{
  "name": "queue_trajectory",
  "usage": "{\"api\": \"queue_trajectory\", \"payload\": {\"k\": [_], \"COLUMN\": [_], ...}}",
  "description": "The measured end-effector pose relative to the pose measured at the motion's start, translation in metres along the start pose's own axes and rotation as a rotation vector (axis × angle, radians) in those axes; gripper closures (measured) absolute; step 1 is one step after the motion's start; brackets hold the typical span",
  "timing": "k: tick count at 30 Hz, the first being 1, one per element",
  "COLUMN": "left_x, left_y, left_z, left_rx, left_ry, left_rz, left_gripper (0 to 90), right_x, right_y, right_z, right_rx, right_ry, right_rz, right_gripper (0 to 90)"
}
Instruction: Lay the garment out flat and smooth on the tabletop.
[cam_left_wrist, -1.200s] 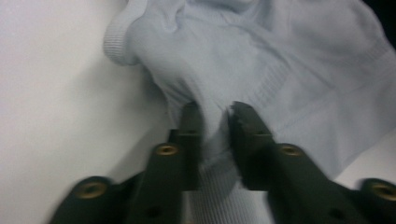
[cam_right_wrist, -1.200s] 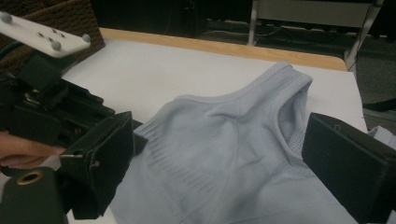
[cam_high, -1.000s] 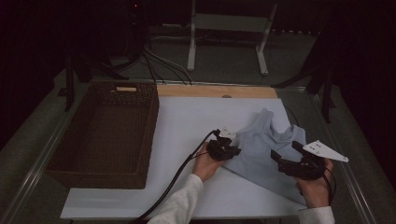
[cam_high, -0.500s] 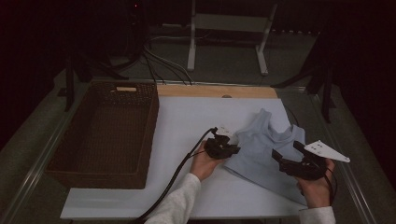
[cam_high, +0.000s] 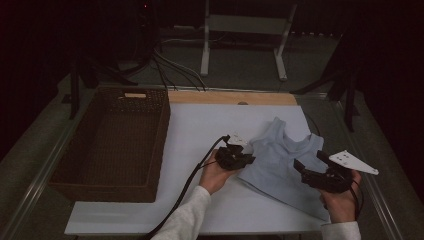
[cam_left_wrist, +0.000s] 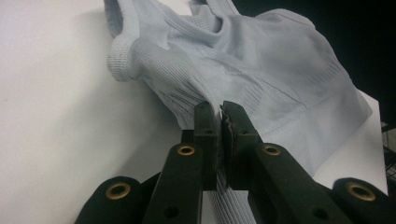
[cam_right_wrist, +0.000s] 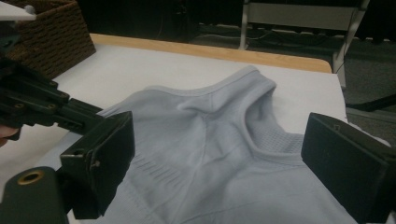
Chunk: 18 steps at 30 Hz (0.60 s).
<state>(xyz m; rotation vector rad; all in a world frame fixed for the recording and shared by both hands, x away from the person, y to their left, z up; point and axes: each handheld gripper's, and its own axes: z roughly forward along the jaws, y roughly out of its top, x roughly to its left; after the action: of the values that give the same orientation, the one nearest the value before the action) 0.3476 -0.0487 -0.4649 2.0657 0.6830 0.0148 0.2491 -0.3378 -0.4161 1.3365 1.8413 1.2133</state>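
Fabric of the top (cam_left_wrist: 261, 70) is pinched in my left claw (cam_left_wrist: 219, 116), its hem hidden behind the jaws. My right claw (cam_right_wrist: 215, 154) gapes above the top, lying at the desk's (cam_high: 210, 125) four o'clock.

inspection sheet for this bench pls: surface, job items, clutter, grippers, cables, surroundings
Surface: white table top, wooden strip along its far edge.
Job's things: light blue tank top, rumpled, lying on the right half.
Clutter: brown wicker basket at the left; nothing seen inside.
Grippers: left gripper shut on the top's edge; right gripper open, jaws wide apart over the cloth.
Cables: black cable trails from the left gripper across the table.
Surroundings: dark room, a metal stand and floor cables beyond the table.
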Motion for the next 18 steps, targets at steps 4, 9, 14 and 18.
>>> {"api": "queue_trajectory", "payload": {"k": [4, 9, 14, 18], "left_x": [0.001, 0.005, 0.009, 0.012], "left_y": [0.0, -0.003, -0.006, -0.006], "left_z": [-0.004, -0.01, -0.015, -0.018], "left_rx": [-0.006, -0.009, -0.012, -0.012], "left_ry": [0.011, 0.021, 0.034, 0.041], "left_rz": [-0.001, -0.008, -0.018, -0.02], "left_gripper": [86.1, 86.1, 86.1, 86.1], "right_x": [0.0, 0.0, -0.001, -0.001], "right_y": [0.0, 0.0, 0.0, 0.0], "right_z": [0.0, 0.0, -0.001, -0.001], "right_rx": [-0.002, -0.001, -0.006, -0.004], "right_ry": [-0.001, -0.004, -0.014, -0.017], "right_rz": [-0.004, -0.004, -0.003, -0.001], "right_gripper": [9.9, 9.9, 10.0, 10.0]}}
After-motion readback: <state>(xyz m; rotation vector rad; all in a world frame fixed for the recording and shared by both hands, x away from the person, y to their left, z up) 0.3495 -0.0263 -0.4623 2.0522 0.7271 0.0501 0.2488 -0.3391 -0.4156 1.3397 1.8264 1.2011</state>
